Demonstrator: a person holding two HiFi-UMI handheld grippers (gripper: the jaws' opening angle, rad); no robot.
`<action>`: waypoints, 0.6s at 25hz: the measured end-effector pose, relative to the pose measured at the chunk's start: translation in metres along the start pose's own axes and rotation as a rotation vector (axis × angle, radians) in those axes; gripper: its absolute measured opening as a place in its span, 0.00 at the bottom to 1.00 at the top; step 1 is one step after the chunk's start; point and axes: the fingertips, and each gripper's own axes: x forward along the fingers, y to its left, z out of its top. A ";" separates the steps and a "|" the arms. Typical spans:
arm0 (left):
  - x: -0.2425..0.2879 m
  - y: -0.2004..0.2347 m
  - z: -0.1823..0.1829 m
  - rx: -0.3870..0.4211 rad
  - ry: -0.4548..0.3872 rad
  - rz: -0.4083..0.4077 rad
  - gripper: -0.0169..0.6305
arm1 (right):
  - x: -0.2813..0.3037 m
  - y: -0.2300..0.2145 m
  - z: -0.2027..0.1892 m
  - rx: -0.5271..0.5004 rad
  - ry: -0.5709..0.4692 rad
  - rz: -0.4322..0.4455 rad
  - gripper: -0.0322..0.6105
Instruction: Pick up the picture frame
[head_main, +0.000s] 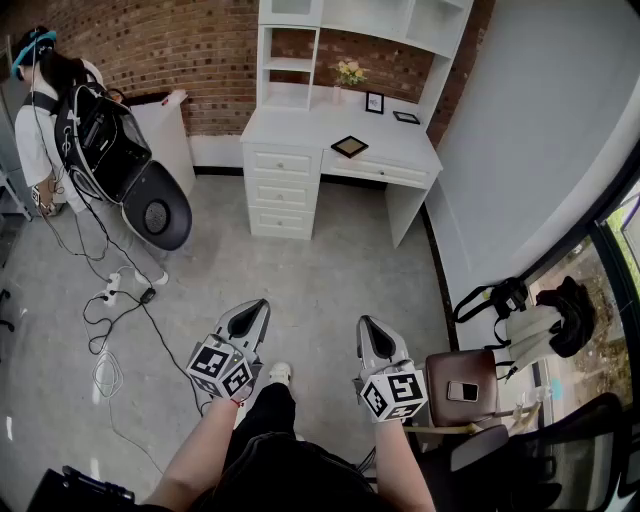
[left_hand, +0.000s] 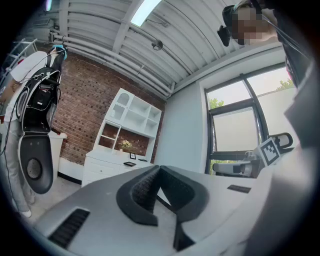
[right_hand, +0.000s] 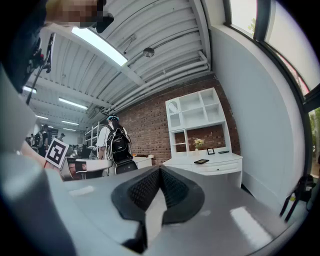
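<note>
Head view: left gripper (head_main: 261, 306), right gripper (head_main: 366, 324) closed, empty.

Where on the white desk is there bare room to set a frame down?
The white desk is bare on its left half, from its left edge to the flat dark frame. Crowded back right: flower vase, upright frame, second flat frame.

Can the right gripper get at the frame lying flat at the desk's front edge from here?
Probably not yet: the frame lies on the desk across bare floor, well beyond the right gripper, whose jaws are shut. Nothing blocks the way.
</note>
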 end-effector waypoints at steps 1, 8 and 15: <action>0.006 0.002 0.000 0.003 0.001 -0.002 0.02 | 0.006 -0.004 0.000 0.002 0.000 -0.001 0.05; 0.064 0.028 0.003 0.014 0.008 -0.022 0.02 | 0.055 -0.039 0.001 -0.002 0.010 -0.022 0.05; 0.131 0.060 -0.004 -0.004 0.031 -0.027 0.02 | 0.106 -0.093 -0.006 -0.009 0.056 -0.071 0.05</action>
